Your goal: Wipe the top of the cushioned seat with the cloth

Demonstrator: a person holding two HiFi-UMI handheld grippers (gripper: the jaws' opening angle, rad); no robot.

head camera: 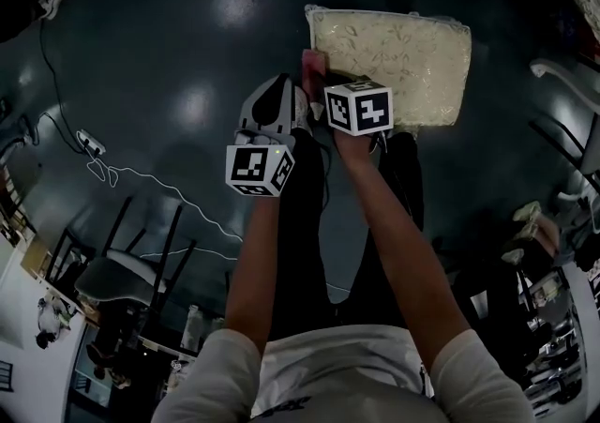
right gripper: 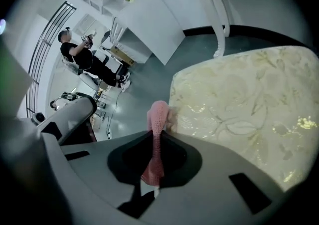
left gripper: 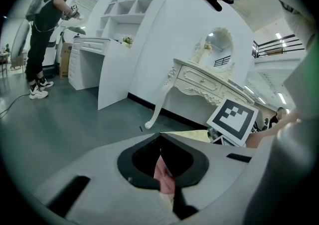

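Head view: both forearms reach up the middle of the frame, and the two grippers sit side by side just left of the cushioned seat [head camera: 394, 55]. The seat lies in the upper centre-right of the frame on a dark glossy floor [head camera: 169, 37]. Its top is cream fabric with a pale floral pattern.

Left gripper [left gripper: 160, 169]: in its own view, we note the jaws drawn together on a fold of the pink cloth [right gripper: 158, 119], which shows in the dark notch between them. The marker cube [left gripper: 233, 119] of the other gripper sits close by, at the right of that frame.

Right gripper [right gripper: 154, 164]: jaws are clamped on the same cloth. A narrow knitted strip rises from the notch towards the centre of the frame. Its rounded end lies against the left edge of the seat, at a corner; we cannot confirm it lies on the top surface. In the head view, the cloth shows as a small pink patch at the seat's left edge, just above the grippers.

Surroundings: a white ornate dressing table [left gripper: 199, 77] with an oval mirror [left gripper: 218, 49] sits centre-right in the left gripper view. A white shelf unit [left gripper: 129, 4] is at upper centre, and a person in dark clothes [left gripper: 47, 14] stands at upper left. In the head view, a white cable [head camera: 159, 187] trails across the floor at left.
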